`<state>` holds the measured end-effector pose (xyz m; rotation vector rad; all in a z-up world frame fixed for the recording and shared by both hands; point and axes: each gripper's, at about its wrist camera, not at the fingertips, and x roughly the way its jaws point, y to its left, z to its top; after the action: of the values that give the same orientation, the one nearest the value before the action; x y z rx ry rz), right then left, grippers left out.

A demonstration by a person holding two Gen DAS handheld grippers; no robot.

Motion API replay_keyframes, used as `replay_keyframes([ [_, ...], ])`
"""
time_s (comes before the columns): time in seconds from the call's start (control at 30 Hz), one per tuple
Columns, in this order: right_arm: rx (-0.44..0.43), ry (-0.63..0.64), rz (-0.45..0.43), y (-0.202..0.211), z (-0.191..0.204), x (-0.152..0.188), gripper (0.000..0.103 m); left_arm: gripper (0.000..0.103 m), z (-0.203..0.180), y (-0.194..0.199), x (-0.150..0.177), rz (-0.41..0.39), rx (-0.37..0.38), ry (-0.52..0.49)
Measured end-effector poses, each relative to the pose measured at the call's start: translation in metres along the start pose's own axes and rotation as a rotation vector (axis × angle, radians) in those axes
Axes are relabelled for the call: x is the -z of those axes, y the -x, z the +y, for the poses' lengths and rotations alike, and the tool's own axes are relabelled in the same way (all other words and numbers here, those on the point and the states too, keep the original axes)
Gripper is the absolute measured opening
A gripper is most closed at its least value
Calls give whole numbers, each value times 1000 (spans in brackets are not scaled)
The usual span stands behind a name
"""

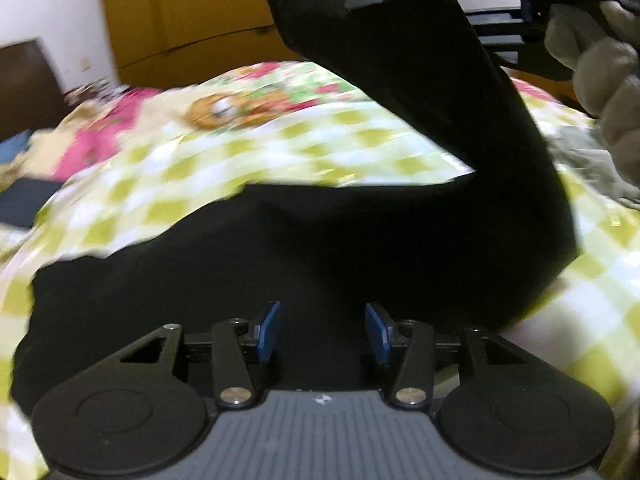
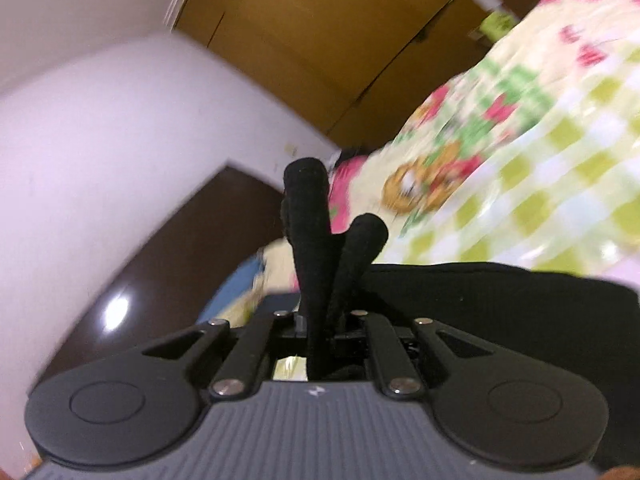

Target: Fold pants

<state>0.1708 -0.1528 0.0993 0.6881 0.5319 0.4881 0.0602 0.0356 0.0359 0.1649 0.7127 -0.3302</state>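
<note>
- black pants lie on the checked bed, one end lifted at far right by the right tool, pinching the cloth.
- left tool spread over the near fabric, holding nothing.
- fold seemingly mid-carry; next, lay the raised end squarely across.

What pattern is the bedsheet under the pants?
Yellow-green and white checks on the bedsheet, with a floral cartoon print farther off; left wrist view.
</note>
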Motion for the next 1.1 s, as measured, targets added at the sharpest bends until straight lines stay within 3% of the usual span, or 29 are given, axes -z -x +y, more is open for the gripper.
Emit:
replay_keyframes([
  [0.13, 47, 124, 164, -66, 20, 49, 8, 60, 37, 6, 22, 33, -42, 75],
  [0.33, 101, 122, 342, -122, 14, 115, 15, 60, 53, 22, 48, 62, -89, 78],
  [0.6, -25, 120, 390, -99, 23, 118, 28, 62, 60, 31, 48, 67, -102, 63],
  [0.7, -86, 111, 407, -76, 26, 118, 29, 62, 56, 36, 51, 81, -109, 56],
  [0.77, -81, 112, 381, -52, 23, 112, 29, 62, 57, 40, 52, 94, -120, 48],
  [0.83, -33, 111, 315, -23, 10, 103, 29, 62, 59, 45, 55, 96, -138, 37],
  [0.97, 198, 153, 183, 32, -27, 80, 31, 62, 65, 52, 49, 90, -171, 32],
  [1.03, 307, 181, 188, 46, -43, 79, 31, 62, 66, 51, 41, 69, -177, 34],
  [1.1, 343, 154, 260, 50, -59, 88, 31, 62, 65, 46, 30, 40, -168, 40],
])
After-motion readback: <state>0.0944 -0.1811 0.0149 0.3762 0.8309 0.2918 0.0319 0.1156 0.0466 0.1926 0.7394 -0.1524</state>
